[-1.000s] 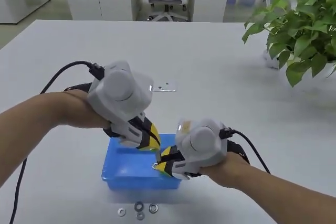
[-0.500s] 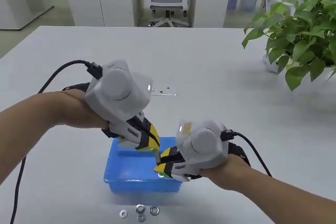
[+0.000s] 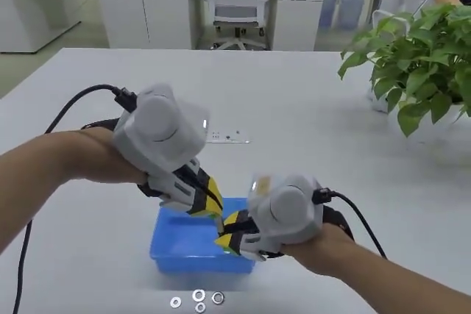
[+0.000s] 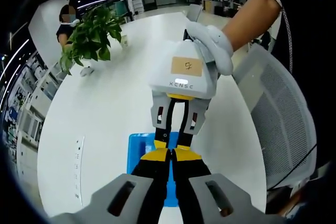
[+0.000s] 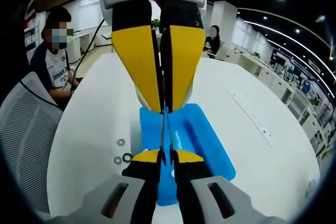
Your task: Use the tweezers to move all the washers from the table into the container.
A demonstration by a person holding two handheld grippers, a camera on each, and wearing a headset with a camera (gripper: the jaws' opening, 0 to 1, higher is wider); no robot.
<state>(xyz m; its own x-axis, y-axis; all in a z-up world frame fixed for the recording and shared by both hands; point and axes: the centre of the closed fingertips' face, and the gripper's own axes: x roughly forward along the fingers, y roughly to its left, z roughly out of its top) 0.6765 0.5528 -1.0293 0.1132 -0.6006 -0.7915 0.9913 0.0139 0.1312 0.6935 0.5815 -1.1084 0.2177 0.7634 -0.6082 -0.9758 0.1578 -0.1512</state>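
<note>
On the white table [image 3: 316,123], the washers [image 3: 199,297] lie clustered just outside the blue container's [image 3: 193,261] near wall. Above the container, the tweezers [image 5: 165,129] run between both grippers. The left gripper [image 4: 170,152] clamps their upper part, and the right gripper's [image 5: 167,157] tips are closed on the lower end.

"XENSE" is printed on the white housing of the right gripper [image 4: 172,141]. Just behind it, a tan sticker [image 4: 187,66] is marked illegibly.
</note>
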